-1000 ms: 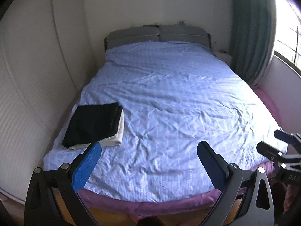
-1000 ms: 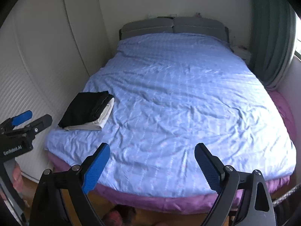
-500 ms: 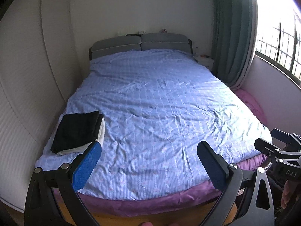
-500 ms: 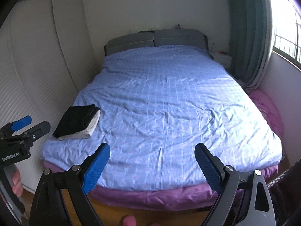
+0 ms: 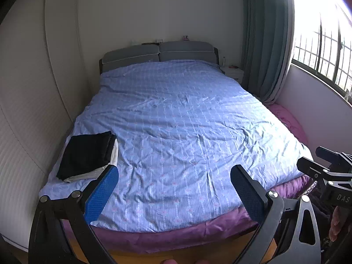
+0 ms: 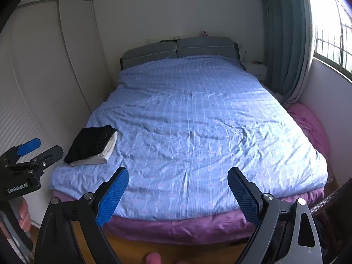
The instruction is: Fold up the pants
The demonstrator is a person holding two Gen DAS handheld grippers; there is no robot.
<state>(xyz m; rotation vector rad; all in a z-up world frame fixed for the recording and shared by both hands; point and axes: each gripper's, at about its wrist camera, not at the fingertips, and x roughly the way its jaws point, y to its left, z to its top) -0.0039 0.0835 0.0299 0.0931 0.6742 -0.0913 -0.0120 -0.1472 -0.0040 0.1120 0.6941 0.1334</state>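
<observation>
Hovering past the foot of the bed, left gripper with jaws spread wide, blue pads bare and pinching nothing. Hanging alongside, right gripper, likewise splayed apart, blue pads closing on nothing. Showing also at the right edge of the left wrist view, right gripper as a black frame, with fingertips of the holding hand wrapping below it. Peeking in at the left edge of the right wrist view, left gripper's black body marked "GenRobot.AI", a hand gripping its handle.

Lying folded on the near left corner of the bed, black pants, squared into a flat stack and resting on top of a folded white garment, well apart from both grippers. Spreading beneath, wrinkled blue checked duvet, with a purple sheet hanging below its near edge. Standing at the far end, grey padded headboard. Running along the left, white wardrobe doors. Hanging at the right beside a barred window, teal curtain.
</observation>
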